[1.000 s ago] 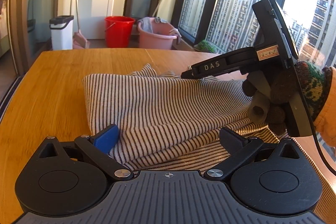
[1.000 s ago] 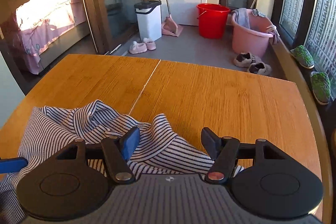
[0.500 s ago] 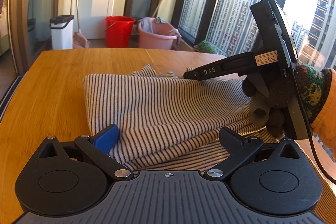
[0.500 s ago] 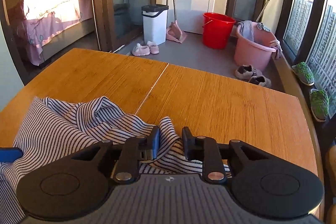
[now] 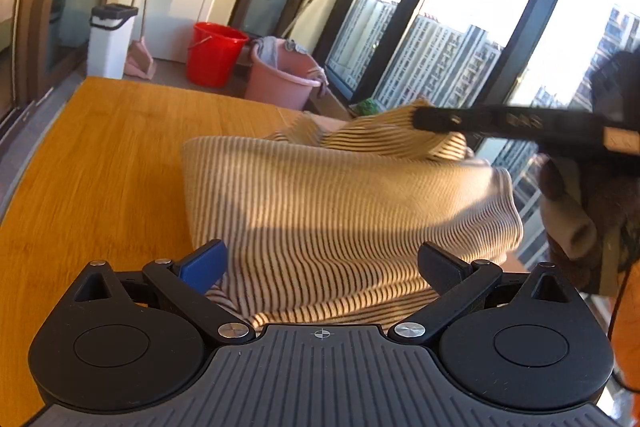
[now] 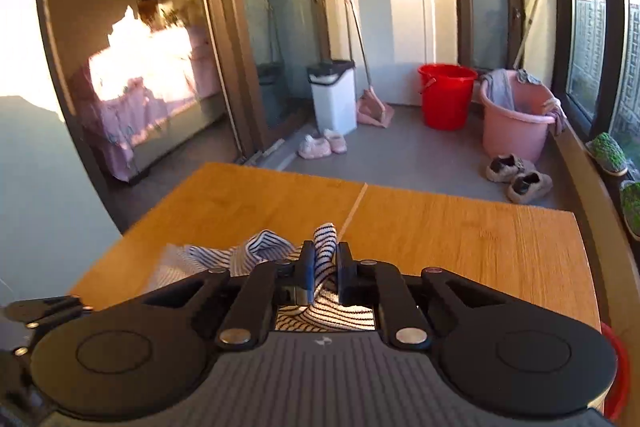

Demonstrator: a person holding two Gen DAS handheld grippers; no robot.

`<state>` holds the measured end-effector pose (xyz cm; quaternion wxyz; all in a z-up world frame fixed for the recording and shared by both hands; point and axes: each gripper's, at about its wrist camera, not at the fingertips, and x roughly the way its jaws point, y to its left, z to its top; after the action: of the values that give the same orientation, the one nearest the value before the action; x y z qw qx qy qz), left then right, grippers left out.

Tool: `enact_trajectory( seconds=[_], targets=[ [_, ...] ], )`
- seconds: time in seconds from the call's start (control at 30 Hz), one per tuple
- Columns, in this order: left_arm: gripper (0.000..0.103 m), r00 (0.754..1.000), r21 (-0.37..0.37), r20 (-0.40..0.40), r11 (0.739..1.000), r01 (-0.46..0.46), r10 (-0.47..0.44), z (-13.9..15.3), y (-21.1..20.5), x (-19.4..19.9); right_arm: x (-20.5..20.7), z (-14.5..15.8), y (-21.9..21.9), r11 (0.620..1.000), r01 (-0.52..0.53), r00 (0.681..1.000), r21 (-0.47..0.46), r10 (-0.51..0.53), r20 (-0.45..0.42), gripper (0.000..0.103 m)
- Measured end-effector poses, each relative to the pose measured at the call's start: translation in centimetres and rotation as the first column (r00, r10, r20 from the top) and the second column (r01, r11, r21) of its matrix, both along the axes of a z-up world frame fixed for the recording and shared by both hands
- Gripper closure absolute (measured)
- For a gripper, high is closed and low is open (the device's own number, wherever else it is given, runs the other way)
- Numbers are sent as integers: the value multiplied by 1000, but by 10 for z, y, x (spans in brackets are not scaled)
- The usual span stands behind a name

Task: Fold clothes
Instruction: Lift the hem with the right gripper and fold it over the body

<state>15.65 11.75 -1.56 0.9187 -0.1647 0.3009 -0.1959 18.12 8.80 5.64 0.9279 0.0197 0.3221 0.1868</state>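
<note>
Over the wooden table (image 5: 100, 155), your left gripper (image 5: 320, 263) stands wide open, gripping nothing, the striped garment (image 5: 340, 211) spread between its fingers. From the right wrist, your right gripper (image 6: 323, 267) is clamped on a bunched fold of that garment above the table.

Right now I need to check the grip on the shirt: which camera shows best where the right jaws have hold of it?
The right wrist view: the right gripper sits centred, its jaws shut on a bunched fold of the striped shirt. The left wrist view shows that gripper only side-on and blurred, though more of the shirt.
</note>
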Motion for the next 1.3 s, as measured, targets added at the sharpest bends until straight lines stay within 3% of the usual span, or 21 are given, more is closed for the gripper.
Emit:
enact_trajectory(
  seconds=[0.07,0.2,0.4,0.5,0.63,0.73,0.83,0.93,1.0,1.07,1.2,1.3],
  targets=[
    [0,998,-52,28,997,-59,60,15,19,-7,-33,10,-9,998,-28,999,60,27,25,94],
    [0,994,-62,67,995,-81,85,42,28,-14,-99,30,-26,980,-89,994,178,76,79,94],
    [0,996,-2,91,1000,15,-15,59,-7,-20,-122,14,-22,987,-101,994,124,95,54,93],
    [0,994,56,99,998,33,-38,58,-21,-25,-132,5,-20,990,-106,994,93,103,40,93],
    [0,996,72,89,997,24,-31,51,-24,-28,-145,-6,-17,992,-114,993,53,113,20,92],
    [0,998,170,68,985,-25,14,43,-22,-31,-155,-15,-14,992,-120,993,22,120,5,92],
    [0,995,308,61,946,-100,85,29,-12,-36,-162,15,-30,994,-87,991,67,79,111,92],
    [0,995,313,14,945,-100,101,17,6,-42,-149,35,-43,996,-26,984,88,10,179,86],
    [0,993,311,-11,944,-111,121,11,13,-43,-132,34,-47,995,13,984,103,-31,174,84],
    [0,990,317,-25,940,-124,139,11,19,-44,-112,21,-44,991,39,994,126,-52,100,84],
    [0,994,241,70,966,-97,82,47,10,-55,-110,-19,-18,998,-27,1000,63,28,-3,82],
    [0,989,185,143,980,-70,44,75,4,-63,-132,-34,-3,997,-69,996,-37,71,51,80]
  ],
)
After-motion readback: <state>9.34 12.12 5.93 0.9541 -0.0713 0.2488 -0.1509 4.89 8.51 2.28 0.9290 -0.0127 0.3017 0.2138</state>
